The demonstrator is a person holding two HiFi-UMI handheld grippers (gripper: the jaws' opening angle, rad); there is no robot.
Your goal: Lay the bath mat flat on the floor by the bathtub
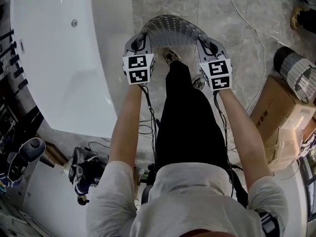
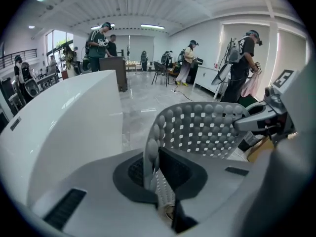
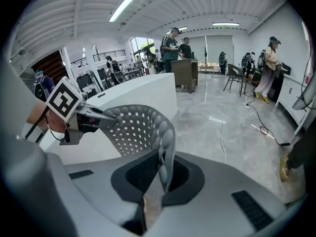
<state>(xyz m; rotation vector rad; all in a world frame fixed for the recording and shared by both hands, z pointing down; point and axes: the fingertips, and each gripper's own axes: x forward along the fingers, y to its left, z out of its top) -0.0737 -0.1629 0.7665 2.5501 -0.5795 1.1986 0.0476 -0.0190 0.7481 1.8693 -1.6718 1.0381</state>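
The bath mat (image 1: 170, 28) is grey rubber, studded with bumps and square holes. It hangs in an arch between my two grippers, above the marble floor (image 1: 222, 14) just right of the white bathtub (image 1: 64, 58). My left gripper (image 1: 140, 39) is shut on the mat's left edge, my right gripper (image 1: 204, 43) on its right edge. In the left gripper view the mat (image 2: 207, 127) curves away from the left gripper (image 2: 155, 174) toward the other gripper. In the right gripper view the mat (image 3: 136, 127) runs from the right gripper (image 3: 158, 174) leftward, beside the bathtub (image 3: 143, 95).
My shoes (image 1: 172, 57) stand on the floor just under the mat. A cardboard box (image 1: 284, 117) and a ribbed grey cylinder (image 1: 296, 70) sit at the right. A white cable (image 1: 242, 19) snakes across the floor. Gear (image 1: 81, 172) lies at lower left. Several people (image 2: 101, 41) stand beyond.
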